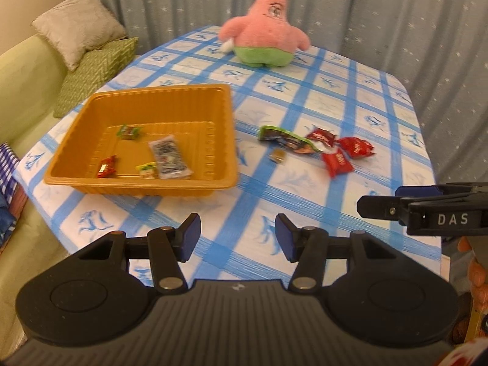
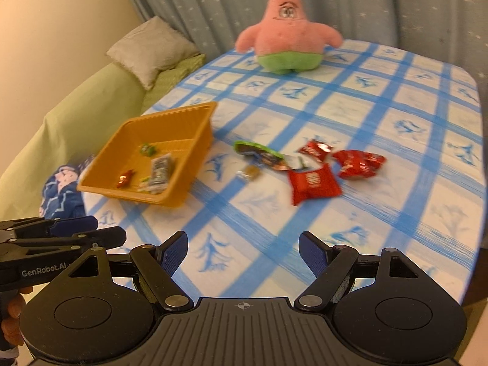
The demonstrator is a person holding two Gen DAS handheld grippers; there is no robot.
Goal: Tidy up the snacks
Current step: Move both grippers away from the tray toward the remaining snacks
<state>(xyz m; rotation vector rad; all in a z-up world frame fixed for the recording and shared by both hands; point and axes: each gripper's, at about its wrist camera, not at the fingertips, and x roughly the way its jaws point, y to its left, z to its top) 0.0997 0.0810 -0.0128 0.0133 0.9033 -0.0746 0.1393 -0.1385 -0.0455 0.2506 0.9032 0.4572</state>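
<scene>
An orange plastic tray (image 1: 137, 187) (image 2: 170, 111) sits at the left of the checked table. It holds a grey packet (image 1: 169, 157), a red candy (image 1: 106, 166) and two green-wrapped candies (image 1: 129, 131). To its right on the cloth lie a dark green-edged packet (image 1: 286, 138) (image 2: 259, 154), a small brown candy (image 1: 278, 155) (image 2: 251, 172) and three red packets (image 1: 337, 161) (image 2: 314, 181). My left gripper (image 1: 237, 228) (image 2: 106, 228) is open and empty over the near table edge. My right gripper (image 2: 242, 241) (image 1: 381, 199) hangs beside it, open and empty, well short of the snacks.
A pink starfish plush toy (image 1: 265, 30) (image 2: 289, 30) stands at the far end of the table. A green sofa with cushions (image 1: 76, 27) (image 2: 152, 48) runs along the left side. A blue starred curtain (image 1: 396, 15) hangs behind. The table's right edge (image 2: 475, 183) drops off.
</scene>
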